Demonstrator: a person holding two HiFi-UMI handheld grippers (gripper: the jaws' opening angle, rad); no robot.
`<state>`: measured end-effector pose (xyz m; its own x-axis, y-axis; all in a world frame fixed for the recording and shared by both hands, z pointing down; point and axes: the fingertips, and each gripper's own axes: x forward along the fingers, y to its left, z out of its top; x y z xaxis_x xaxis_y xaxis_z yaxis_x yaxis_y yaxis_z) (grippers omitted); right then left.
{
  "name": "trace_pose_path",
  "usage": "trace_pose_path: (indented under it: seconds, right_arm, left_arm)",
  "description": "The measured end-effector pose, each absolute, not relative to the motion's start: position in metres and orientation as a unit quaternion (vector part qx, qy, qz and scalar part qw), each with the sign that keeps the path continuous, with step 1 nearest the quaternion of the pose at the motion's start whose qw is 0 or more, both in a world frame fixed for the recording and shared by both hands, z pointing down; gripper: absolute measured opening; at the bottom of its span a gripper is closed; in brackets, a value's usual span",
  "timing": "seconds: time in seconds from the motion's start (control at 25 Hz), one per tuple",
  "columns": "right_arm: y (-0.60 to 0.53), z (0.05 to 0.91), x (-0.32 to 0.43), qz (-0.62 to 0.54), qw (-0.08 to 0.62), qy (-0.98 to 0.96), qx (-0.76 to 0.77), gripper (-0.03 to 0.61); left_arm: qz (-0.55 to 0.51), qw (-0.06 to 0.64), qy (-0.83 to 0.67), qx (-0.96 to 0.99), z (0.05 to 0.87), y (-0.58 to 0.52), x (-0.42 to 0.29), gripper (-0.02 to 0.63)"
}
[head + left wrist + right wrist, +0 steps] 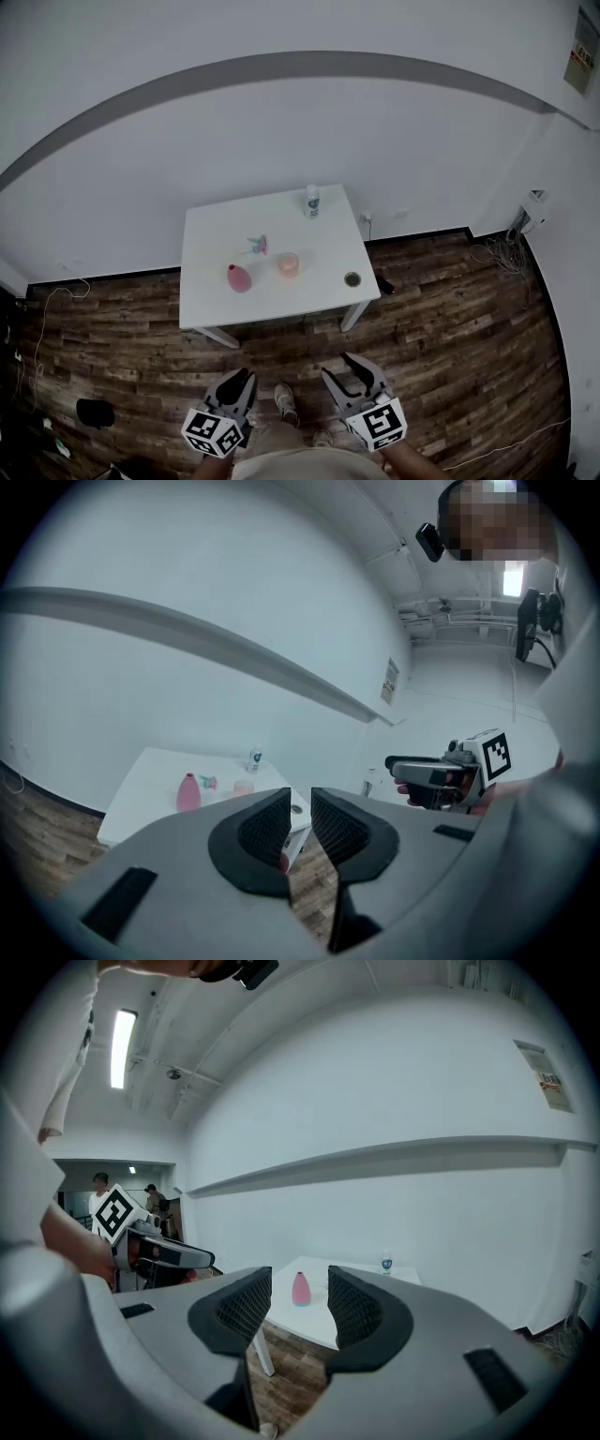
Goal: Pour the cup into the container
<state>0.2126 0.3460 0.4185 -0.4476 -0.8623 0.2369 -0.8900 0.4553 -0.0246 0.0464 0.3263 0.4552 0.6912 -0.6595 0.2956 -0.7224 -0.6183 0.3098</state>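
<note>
The cup (288, 264) stands upright on the table (216, 244).

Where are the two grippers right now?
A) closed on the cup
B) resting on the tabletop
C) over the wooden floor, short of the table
C: the head view shows the left gripper and right gripper above the wooden floor, short of the white table, jaws apart and empty.

Your left gripper (300, 797) has its dark ribbed jaws a narrow gap apart, with nothing between them. Beyond them, a white rectangular table (141, 794) carries a pink rounded bottle (188, 792), a pale peach cup (243, 787) and a small clear bottle (254, 759). Your right gripper (398, 772) hovers at the right.
</note>
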Motion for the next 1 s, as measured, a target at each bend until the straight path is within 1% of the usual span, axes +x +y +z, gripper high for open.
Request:
trace_pose_path:
  seconds: [0.44,0.6,1.0]
  right_arm:
    - [0.252,0.425,0.206,0.07,0.11,-0.833,0.537,0.172]
    - [0.231,0.426,0.198,0.079,0.123,-0.828,0.542,0.172]
    - [0.193,0.439,0.182,0.078,0.118,-0.824,0.548,0.172]
  left_arm:
    - [0.086,0.205,-0.348,0.911,0.457,0.234,0.048,0.074]
    - [0.085,0.199,-0.335,0.917,0.458,0.211,0.043,0.074]
    - [0.084,0.199,-0.327,0.92,0.475,0.17,0.025,0.074]
